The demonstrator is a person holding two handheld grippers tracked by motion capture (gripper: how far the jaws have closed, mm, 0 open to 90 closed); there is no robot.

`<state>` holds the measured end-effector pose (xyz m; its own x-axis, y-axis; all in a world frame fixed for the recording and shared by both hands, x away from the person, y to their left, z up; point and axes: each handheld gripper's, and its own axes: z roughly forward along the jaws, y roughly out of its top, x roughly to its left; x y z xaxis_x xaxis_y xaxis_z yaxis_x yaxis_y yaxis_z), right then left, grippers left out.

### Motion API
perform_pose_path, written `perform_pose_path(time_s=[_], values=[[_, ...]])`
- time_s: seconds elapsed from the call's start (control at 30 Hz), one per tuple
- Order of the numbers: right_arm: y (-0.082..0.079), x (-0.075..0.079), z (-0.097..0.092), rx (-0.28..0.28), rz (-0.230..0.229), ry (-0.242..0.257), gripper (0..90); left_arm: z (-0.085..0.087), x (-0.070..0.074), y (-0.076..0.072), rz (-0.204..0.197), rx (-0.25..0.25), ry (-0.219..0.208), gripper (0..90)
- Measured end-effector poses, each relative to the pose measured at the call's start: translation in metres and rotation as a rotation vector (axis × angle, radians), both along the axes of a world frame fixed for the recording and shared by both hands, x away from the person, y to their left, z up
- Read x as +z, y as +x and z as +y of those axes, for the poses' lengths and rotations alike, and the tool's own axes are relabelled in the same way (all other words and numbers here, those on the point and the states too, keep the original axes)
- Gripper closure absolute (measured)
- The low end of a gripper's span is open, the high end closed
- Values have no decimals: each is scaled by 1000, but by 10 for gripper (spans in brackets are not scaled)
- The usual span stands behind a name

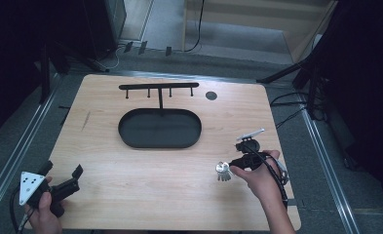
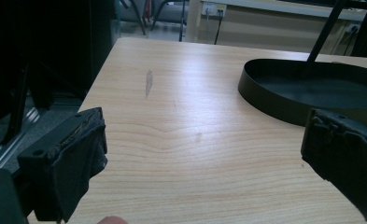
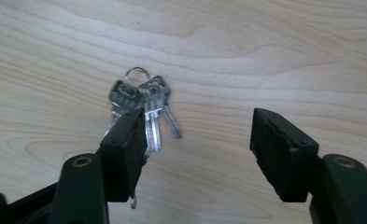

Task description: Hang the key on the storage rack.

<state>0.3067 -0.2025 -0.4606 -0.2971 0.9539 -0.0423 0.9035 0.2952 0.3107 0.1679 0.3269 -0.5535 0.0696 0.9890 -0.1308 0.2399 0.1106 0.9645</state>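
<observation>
A bunch of silver keys (image 1: pixel 223 170) (image 3: pixel 141 105) on a ring lies flat on the wooden table, right of centre near the front. My right gripper (image 1: pixel 235 157) (image 3: pixel 197 130) hovers over it, open, with its left jaw covering part of the keys and nothing between the fingers. A black oval tray (image 1: pixel 130 139) (image 2: pixel 270 95) sits mid-table, with a hook bar (image 1: pixel 159 87) on a post rising from its back edge. My left gripper (image 1: pixel 61 169) (image 2: pixel 204 135) rests open at the front left corner, facing the tray over bare wood.
A dark round hole (image 1: pixel 211 95) marks the tabletop behind the tray on the right. A grey smear (image 2: pixel 148 83) lies on the wood left of the tray. Metal rails, cables and black stands surround the table.
</observation>
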Motion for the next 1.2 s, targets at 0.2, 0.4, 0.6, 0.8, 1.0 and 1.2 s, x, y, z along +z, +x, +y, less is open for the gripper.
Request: perform_pose_path(time_s=[0.2, 0.4, 0.6, 0.8, 1.0, 1.2], values=[[2, -3, 8, -17, 36, 21, 433, 0, 0, 0, 3, -2, 2, 6], [7, -11, 13, -40, 81, 26, 415, 0, 0, 0, 5, -3, 0, 6], [12, -19, 18, -49, 106, 20, 384, 1, 0, 1, 6, -6, -6, 6], [16, -30, 23, -31, 123, 2, 360, 1, 0, 1, 8, -6, -14, 6], [17, -35, 22, -28, 137, -7, 445, 1, 0, 1, 9, -7, -14, 6], [16, -42, 18, -21, 166, 31, 551, 1, 0, 1, 10, -6, -13, 6]])
